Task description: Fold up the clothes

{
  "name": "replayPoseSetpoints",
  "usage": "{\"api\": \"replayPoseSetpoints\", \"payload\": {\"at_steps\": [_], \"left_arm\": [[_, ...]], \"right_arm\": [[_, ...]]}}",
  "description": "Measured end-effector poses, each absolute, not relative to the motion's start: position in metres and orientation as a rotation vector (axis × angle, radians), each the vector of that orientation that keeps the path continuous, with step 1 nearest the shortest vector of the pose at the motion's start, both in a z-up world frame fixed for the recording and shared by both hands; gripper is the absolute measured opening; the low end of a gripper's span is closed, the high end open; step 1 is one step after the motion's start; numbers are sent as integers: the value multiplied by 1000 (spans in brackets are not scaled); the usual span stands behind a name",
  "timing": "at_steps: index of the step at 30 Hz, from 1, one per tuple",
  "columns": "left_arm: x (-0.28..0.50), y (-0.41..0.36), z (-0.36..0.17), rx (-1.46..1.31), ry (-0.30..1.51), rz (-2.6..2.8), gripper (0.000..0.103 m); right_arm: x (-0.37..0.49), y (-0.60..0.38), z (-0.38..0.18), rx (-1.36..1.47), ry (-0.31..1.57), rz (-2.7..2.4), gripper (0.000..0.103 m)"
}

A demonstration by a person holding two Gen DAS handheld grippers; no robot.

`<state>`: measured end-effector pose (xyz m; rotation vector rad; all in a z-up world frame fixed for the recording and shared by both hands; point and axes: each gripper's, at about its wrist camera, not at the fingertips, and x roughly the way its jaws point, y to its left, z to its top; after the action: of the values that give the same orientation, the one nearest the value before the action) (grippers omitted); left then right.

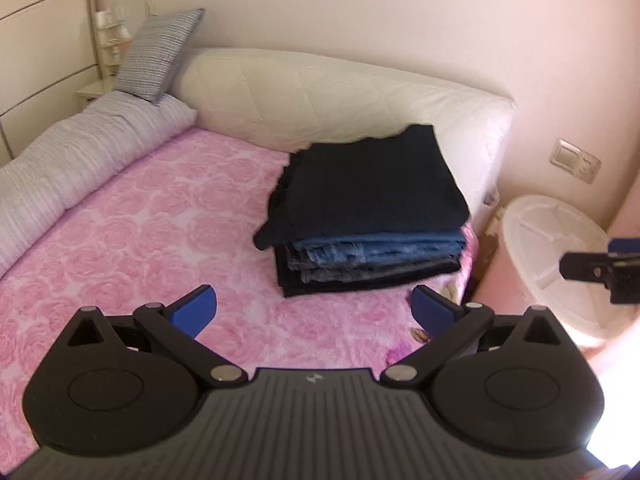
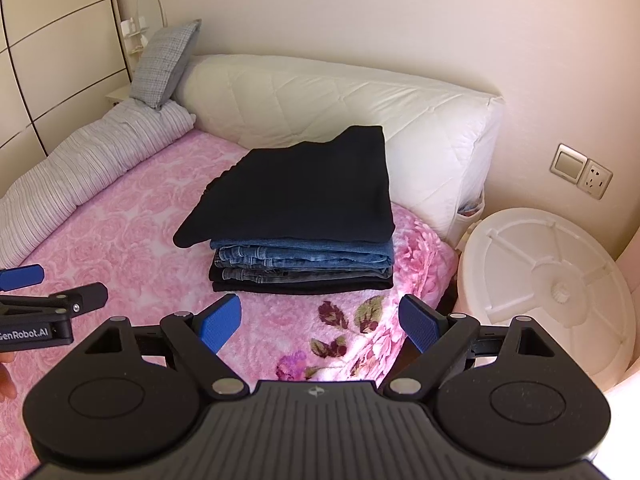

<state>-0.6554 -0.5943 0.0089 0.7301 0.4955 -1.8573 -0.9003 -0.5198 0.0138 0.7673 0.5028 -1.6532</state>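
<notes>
A stack of folded clothes sits on the pink rose-patterned bed near its right edge: a black garment on top, blue jeans and dark pieces beneath. It also shows in the right wrist view. My left gripper is open and empty, held above the bed short of the stack. My right gripper is open and empty, above the bed's near right corner. The left gripper shows at the left edge of the right wrist view.
A white quilted headboard cushion stands behind the stack. A striped bolster and a grey pillow lie at the left. A white round tub lid stands right of the bed. A wall switch and socket are on the right wall.
</notes>
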Motion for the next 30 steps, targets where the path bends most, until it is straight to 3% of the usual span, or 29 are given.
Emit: {"api": "replayPoseSetpoints", "payload": {"at_steps": [13, 30], "left_arm": [[-666, -592, 10, 775, 569, -1874, 102], [-664, -589, 14, 802, 513, -1838, 102]], "right_arm": [[-895, -513, 16, 775, 485, -1650, 88], [-884, -509, 19, 774, 495, -1653, 88]]}}
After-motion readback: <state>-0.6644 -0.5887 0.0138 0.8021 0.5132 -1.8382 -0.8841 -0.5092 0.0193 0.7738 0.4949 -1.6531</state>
